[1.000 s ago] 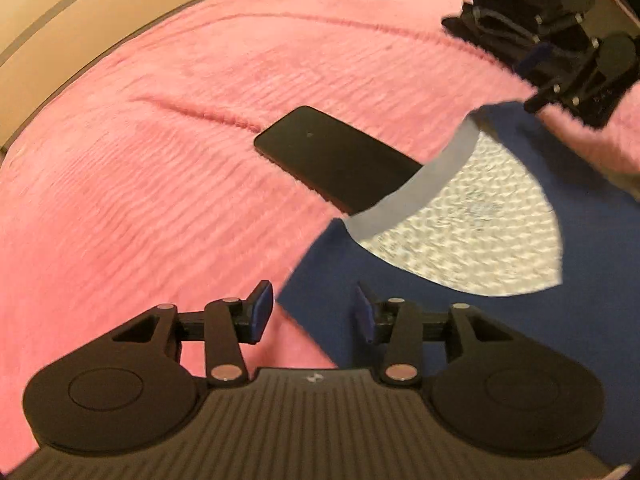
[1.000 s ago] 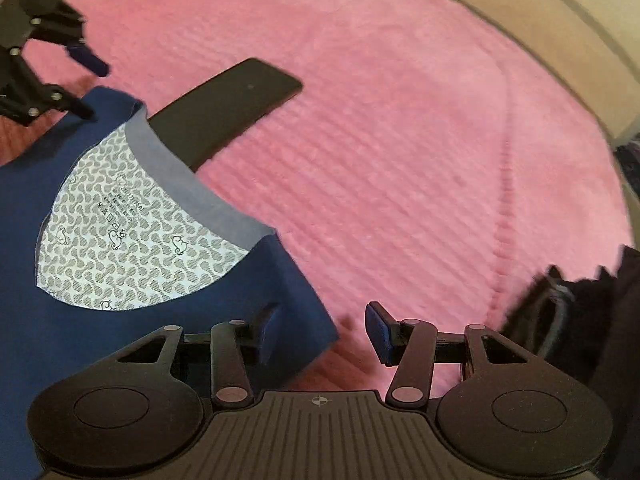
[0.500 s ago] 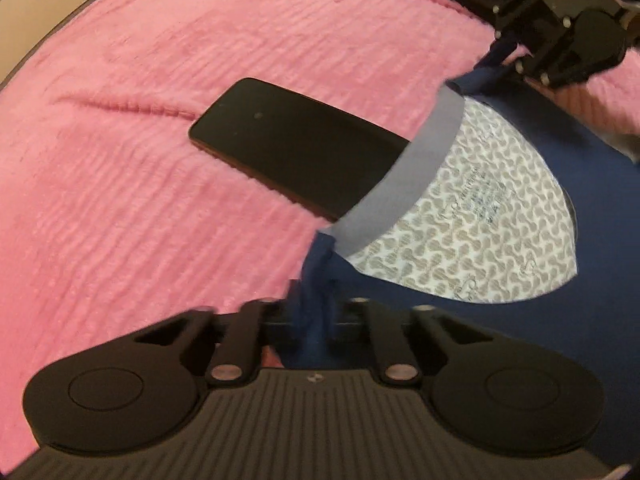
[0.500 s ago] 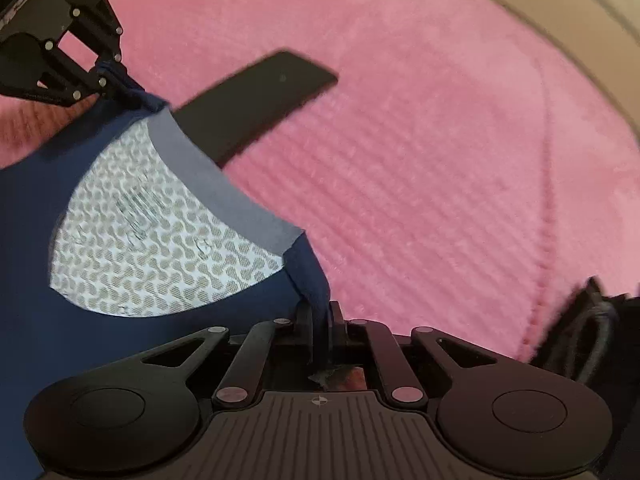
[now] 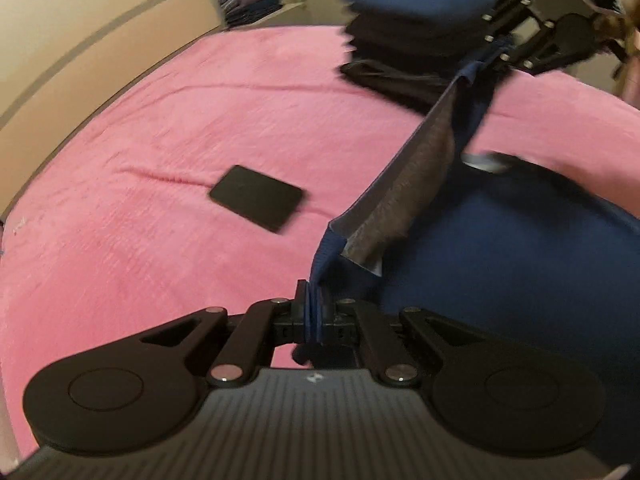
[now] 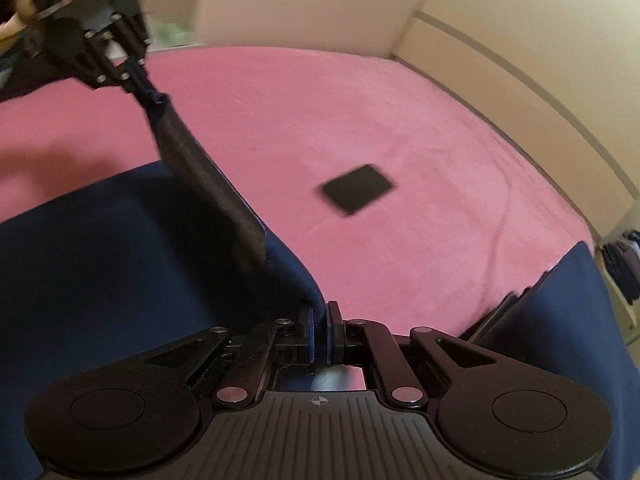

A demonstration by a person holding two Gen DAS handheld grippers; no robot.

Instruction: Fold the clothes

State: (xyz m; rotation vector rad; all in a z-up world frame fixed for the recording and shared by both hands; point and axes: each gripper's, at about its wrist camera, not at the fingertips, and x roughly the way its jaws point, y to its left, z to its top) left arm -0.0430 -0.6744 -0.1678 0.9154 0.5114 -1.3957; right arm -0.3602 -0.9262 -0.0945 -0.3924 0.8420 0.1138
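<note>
Here the left gripper [image 5: 314, 312] and right gripper [image 6: 319, 334] each clamp a shoulder of the navy shirt [image 5: 500, 264], its neckline stretched taut between them above the pink bed [image 5: 160, 140]; only the left view shows the stacked dark clothes [image 5: 404, 44] at the bed's far edge.

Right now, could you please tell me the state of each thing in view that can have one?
Left hand-held gripper: shut on the navy shirt's shoulder.
Right hand-held gripper: shut on the other shoulder.
Navy shirt: lifted at the neckline, collar stretched between the grippers, body draped below.
Black phone: lying flat on the pink blanket, uncovered.
Stack of dark clothes: folded, on the blanket.
</note>
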